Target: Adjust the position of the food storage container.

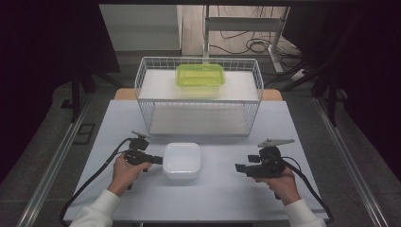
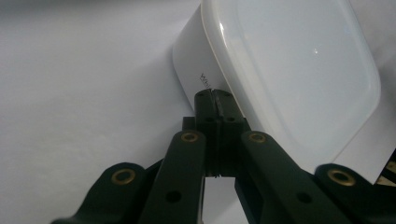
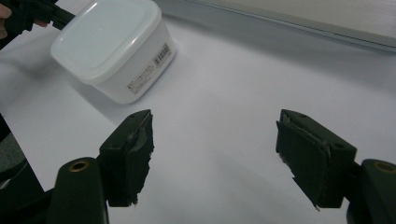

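Note:
A white lidded plastic box [image 1: 182,160] stands on the pale table, near the front centre. My left gripper [image 1: 158,160] is shut, with its tips against the box's left side, just under the lid's rim. In the left gripper view the two jaws [image 2: 215,95] lie pressed together with nothing between them, touching the box [image 2: 299,70]. My right gripper [image 1: 239,168] is held to the right of the box, well apart from it and pointing toward it. Its jaws [image 3: 215,154] stand wide open over bare table, and the box [image 3: 109,44] lies farther off.
A white wire rack [image 1: 142,90] stands at the back of the table [image 1: 227,194], with a green lidded container [image 1: 200,75] on its upper shelf. Its lower shelf is open to the front. Cables trail from both grippers toward the table's front corners.

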